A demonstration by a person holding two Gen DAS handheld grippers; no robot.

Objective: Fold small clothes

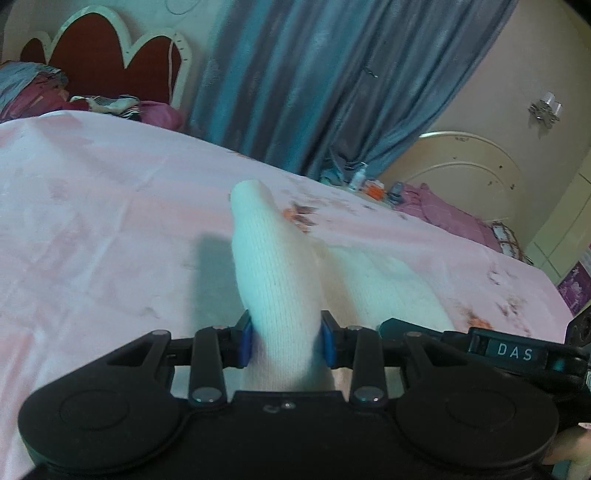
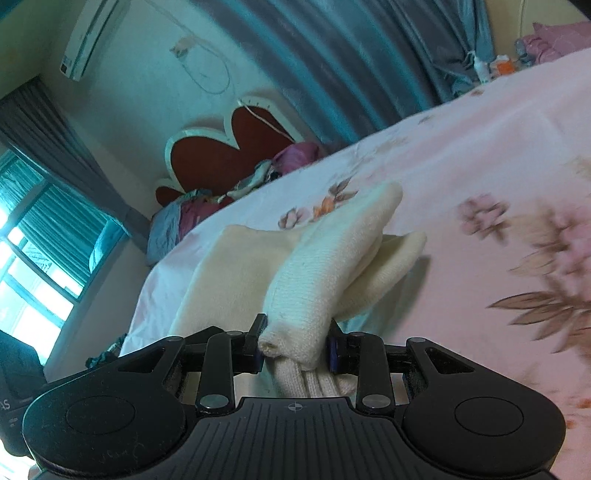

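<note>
1. Gripping a white knit sock [image 1: 275, 280], the left gripper [image 1: 286, 338] has its blue-padded fingers [image 1: 245, 341] pressed against both sides of the fabric; the sock rises from the jaws and stands over the pink floral bedsheet [image 1: 110, 206].
2. Left wrist view only: a blue curtain [image 1: 314, 81] at the far side, a cream arched headboard [image 1: 469, 166] far right, a red scalloped headboard [image 1: 107, 55] far left, and a black device marked "DAS" [image 1: 515, 350] at near right.
3. Right wrist view only: a wall air conditioner [image 2: 92, 35] upper left, a window [image 2: 33, 236] at left, and a flat cream garment [image 2: 229, 277] lying on the bedsheet [image 2: 480, 166] to the left of the sock.
4. Right gripper [image 2: 297, 349]: clamped on the sock's [image 2: 325, 273] open cuff end, which is bunched between the fingers.
5. Sock, condition: ribbed knit, off-white, small dark specks; one length lifted and creased over a second cream length resting on the sheet.
</note>
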